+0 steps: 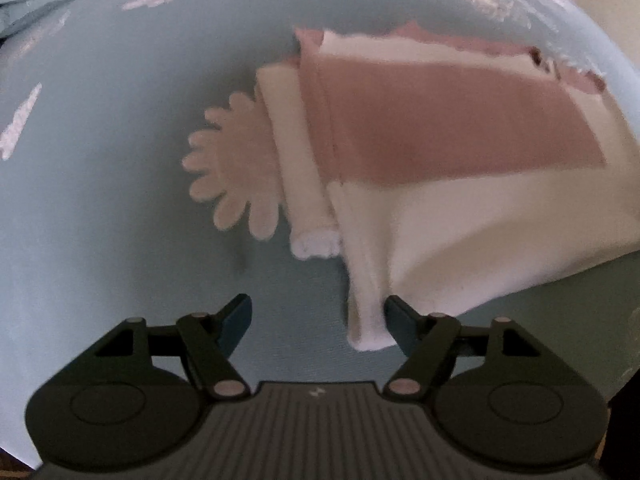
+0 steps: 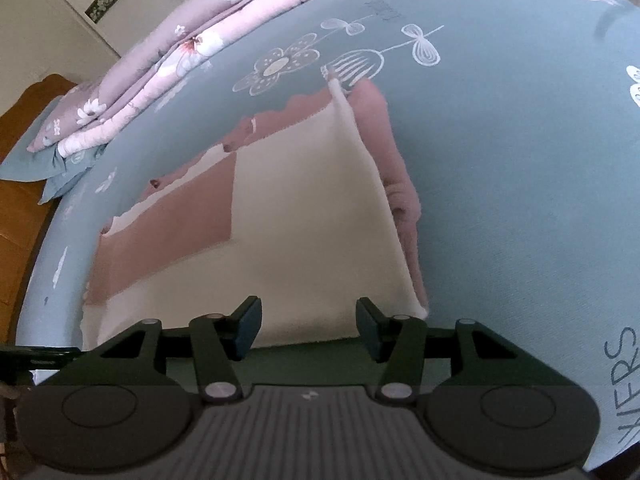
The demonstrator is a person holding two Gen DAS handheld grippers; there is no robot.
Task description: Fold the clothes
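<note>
A cream and dusty-pink colour-block garment (image 1: pixel 440 140) lies spread on the light blue bedsheet (image 1: pixel 100 200). One sleeve is folded in along its left side (image 1: pixel 304 160). My left gripper (image 1: pixel 318 320) hovers over the sheet with its jaws wide apart. A cream corner of the garment (image 1: pixel 368 320) hangs between them, next to the right finger (image 1: pixel 400 320), and nothing presses on it. In the right wrist view the same garment (image 2: pixel 300 220) fills the middle, with a pink sleeve (image 2: pixel 400 168) tucked along its right edge. My right gripper (image 2: pixel 308 328) stands open over the garment's near cream hem.
A folded pink floral quilt (image 2: pixel 180 48) and a blue pillow (image 2: pixel 40 160) lie at the far left of the bed. A brown wooden surface (image 2: pixel 16 208) borders the bed's left edge. White flower drawings (image 2: pixel 280 64) and lettering (image 2: pixel 624 380) are printed on the sheet.
</note>
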